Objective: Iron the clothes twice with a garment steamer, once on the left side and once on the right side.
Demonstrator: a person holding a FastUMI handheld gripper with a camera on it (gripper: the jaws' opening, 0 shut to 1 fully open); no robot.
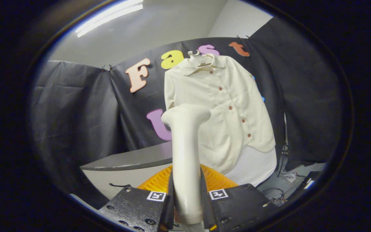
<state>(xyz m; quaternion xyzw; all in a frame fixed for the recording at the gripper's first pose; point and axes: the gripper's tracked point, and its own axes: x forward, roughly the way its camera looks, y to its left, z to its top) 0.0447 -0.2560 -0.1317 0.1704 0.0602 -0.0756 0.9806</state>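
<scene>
A cream garment steamer (185, 154) stands upright between my fingers, its handle pressed from both sides by my gripper (187, 199), which is shut on it. The steamer's flared head points toward a cream button-up shirt (224, 106) hanging on a white hanger (200, 58) against the black cloth wall. The head is in front of the shirt's lower left side; I cannot tell whether it touches the fabric. Brown buttons run down the shirt's front.
An orange ribbed object (214, 180) sits just beyond my fingers, below the steamer. A grey tabletop (130, 159) lies left of it. A white cloth (256, 164) hangs under the shirt. Cables and a small device (288, 178) lie on the floor at the right.
</scene>
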